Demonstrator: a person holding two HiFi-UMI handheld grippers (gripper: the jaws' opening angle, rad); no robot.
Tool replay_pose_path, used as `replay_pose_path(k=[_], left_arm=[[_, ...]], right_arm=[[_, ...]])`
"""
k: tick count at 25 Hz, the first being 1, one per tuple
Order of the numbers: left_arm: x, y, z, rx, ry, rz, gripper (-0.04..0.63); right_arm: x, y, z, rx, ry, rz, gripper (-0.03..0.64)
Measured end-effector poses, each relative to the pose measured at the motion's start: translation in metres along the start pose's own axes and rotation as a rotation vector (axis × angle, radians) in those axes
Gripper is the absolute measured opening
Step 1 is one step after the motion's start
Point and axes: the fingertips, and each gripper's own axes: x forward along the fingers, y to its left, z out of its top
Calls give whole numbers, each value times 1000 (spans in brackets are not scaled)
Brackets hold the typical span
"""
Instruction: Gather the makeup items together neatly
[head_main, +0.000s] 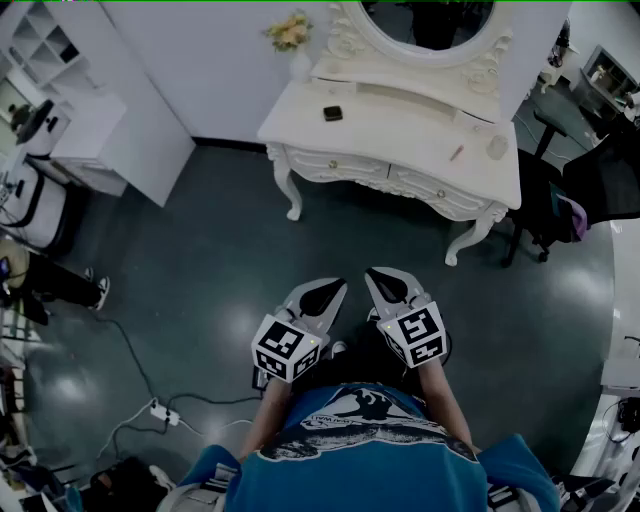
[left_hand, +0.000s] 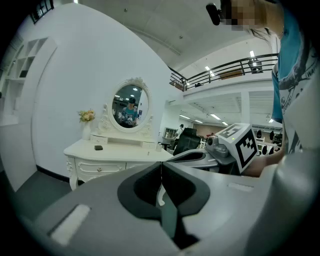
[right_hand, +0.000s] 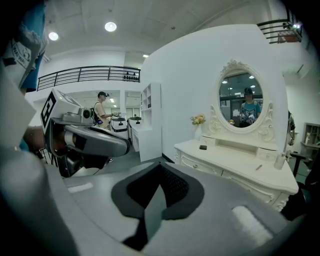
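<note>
A white dressing table (head_main: 400, 135) with an oval mirror stands across the dark floor from me. On its top lie a small black compact (head_main: 332, 113), a thin pink pencil (head_main: 456, 153) and a round pale item (head_main: 497, 147). My left gripper (head_main: 335, 289) and right gripper (head_main: 376, 276) are held side by side close to my body, well short of the table. Both are shut with nothing between the jaws. The left gripper view shows the shut left gripper (left_hand: 161, 165) and the compact (left_hand: 98, 147). The right gripper view shows the shut right gripper (right_hand: 161, 168), the compact (right_hand: 203, 147) and the pencil (right_hand: 258, 167).
A vase of flowers (head_main: 290, 35) stands at the table's left back corner. A black chair (head_main: 560, 190) is to the table's right, and a white shelf unit (head_main: 100, 110) to its left. Cables and a power strip (head_main: 160, 412) lie on the floor. A person (right_hand: 102, 107) stands far off.
</note>
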Motion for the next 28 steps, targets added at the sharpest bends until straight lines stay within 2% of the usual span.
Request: replay_pose_path(k=[9, 15, 21, 28], left_arm=[[21, 3, 1, -6, 9, -7, 12], [38, 15, 7, -16, 9, 17, 11], [73, 29, 17, -35, 12, 38, 11], [117, 39, 51, -50, -18, 52, 12]], right_arm=[[4, -20, 2, 53, -35, 13, 3], [17, -39, 3, 65, -26, 31, 3], [28, -80, 3, 83, -5, 45, 3], [37, -148, 24, 89, -10, 33, 3]])
